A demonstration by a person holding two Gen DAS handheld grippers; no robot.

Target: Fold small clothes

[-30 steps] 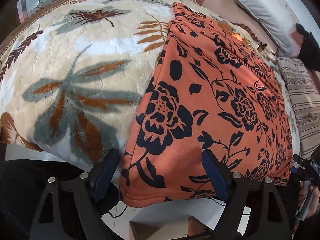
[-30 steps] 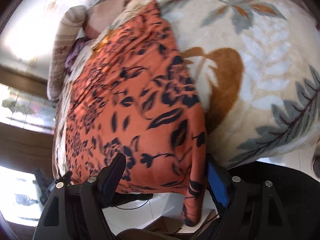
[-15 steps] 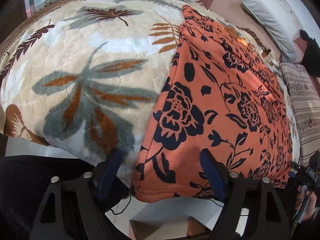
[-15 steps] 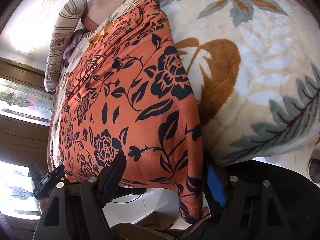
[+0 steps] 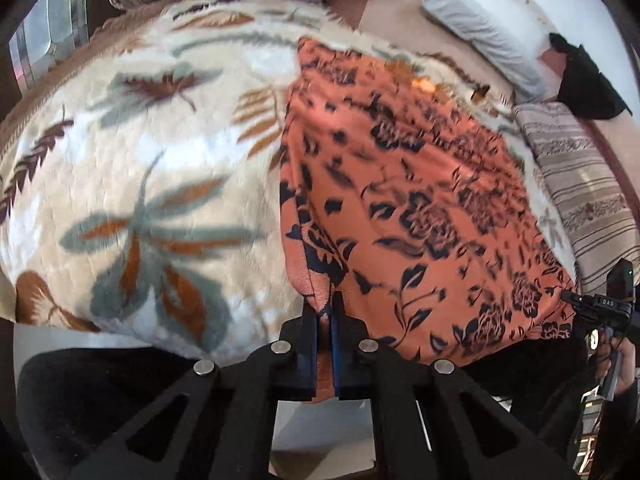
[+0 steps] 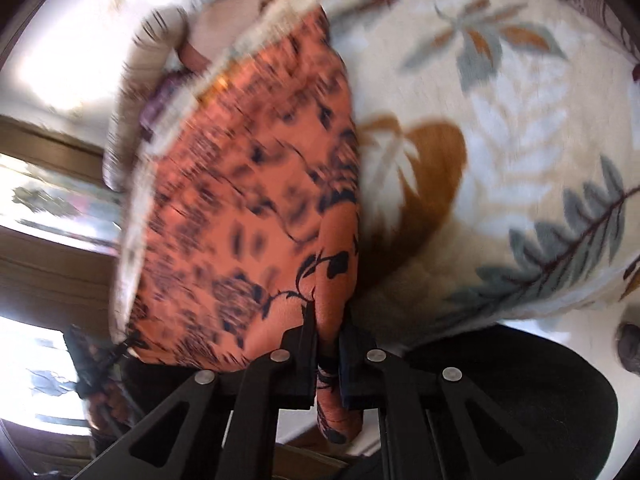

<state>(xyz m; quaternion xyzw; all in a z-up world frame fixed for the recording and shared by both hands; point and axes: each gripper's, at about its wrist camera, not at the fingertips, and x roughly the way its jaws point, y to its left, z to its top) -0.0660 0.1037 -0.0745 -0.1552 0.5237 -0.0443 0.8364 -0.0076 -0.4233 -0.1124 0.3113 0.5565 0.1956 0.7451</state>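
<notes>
A bed fills both views, covered by a cream blanket [image 5: 132, 184] printed with grey and brown leaves. Striped pillows [image 5: 584, 184] and a grey pillow [image 5: 476, 28] lie along its far edge.

On the blanket lies the garment [image 5: 420, 200], orange cloth with a black flower print. It is spread roughly flat, and its near hem hangs over the near edge of the bed.

The left gripper [image 5: 325, 312] has just closed and is clenched on the hem at one near corner; a pinch of orange cloth stands up between its jaws. The right gripper [image 6: 328, 328] has likewise just closed, clamped on the other near corner, with a fold of cloth bunched between the jaws and trailing below them.

The cloth looks soft, light and limp, judging by how it drapes and puckers at each grip. It should sag between the two holds unless kept taut. The corners of the hem seem the right places to hold, since they let the near edge be carried over to the far edge in one fold.
</notes>
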